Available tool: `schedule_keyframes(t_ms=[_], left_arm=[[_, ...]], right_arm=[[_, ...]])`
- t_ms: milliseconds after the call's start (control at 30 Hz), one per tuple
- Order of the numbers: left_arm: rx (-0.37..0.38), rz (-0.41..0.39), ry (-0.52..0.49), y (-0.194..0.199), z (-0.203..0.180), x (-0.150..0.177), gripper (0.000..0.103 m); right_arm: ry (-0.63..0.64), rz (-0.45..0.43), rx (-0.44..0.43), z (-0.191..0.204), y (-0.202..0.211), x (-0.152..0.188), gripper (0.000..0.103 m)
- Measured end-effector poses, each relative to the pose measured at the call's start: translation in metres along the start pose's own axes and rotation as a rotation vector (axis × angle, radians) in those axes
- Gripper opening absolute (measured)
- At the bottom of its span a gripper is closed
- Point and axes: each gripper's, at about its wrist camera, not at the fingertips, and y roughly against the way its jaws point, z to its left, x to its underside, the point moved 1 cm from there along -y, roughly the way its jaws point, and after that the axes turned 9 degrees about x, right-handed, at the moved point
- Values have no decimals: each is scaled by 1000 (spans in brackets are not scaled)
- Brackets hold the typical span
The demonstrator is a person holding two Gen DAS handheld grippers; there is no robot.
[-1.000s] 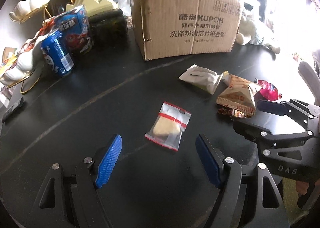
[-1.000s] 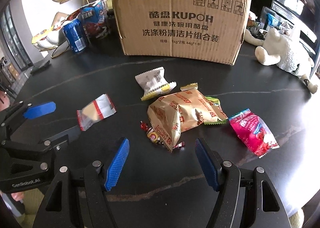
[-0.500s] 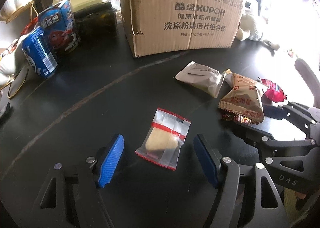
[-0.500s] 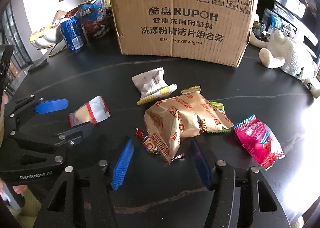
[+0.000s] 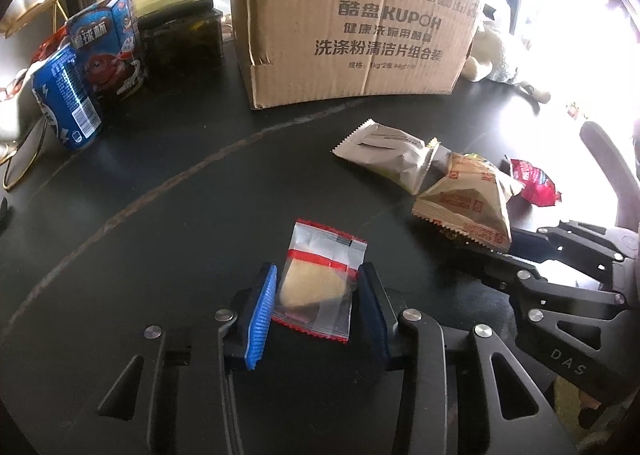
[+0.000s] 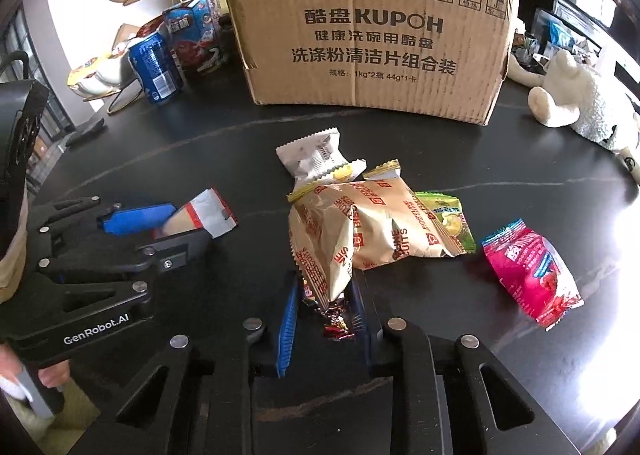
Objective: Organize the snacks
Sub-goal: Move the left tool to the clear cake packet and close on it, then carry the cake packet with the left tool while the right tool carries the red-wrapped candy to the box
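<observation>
My left gripper (image 5: 316, 291) is shut on a clear red-trimmed cookie packet (image 5: 320, 279) lying on the black table; the packet also shows in the right wrist view (image 6: 200, 215). My right gripper (image 6: 324, 303) is shut on the near corner of a tan snack bag (image 6: 360, 231), with small foil candies (image 6: 336, 323) under it between the fingers. A white wafer packet (image 6: 316, 159), a green packet (image 6: 448, 215) and a pink packet (image 6: 528, 271) lie beside the tan bag. The cardboard box (image 6: 372, 39) stands behind them.
A blue can (image 5: 64, 103), a blue snack carton (image 5: 108, 43) and a dark container (image 5: 180, 39) stand at the back left. A white plush toy (image 6: 576, 99) lies at the right, near the table's edge.
Both grippers have moved forward and closed: the left onto the cookie packet, the right onto the corner of the tan bag.
</observation>
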Motion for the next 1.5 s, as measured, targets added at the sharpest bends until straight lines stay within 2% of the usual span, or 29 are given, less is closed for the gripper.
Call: schedule_keyframes(t_ms=[300,600,1000,1500], left_arm=[[-6,-34,21,25,-15,6,41],[-20,-92,30,59,-28,8,41],[-41,-179,15,97,-47,1,41],[-62,-314,-14,139,-66,-36,41]], right_arm=[[-29,3,-91,1,19,3,26],[-24,-58,-114,3,50,4,26],[-35,-161,-109,-4,89,-3,26],[-52,-313,-74,-28,133,-40,26]])
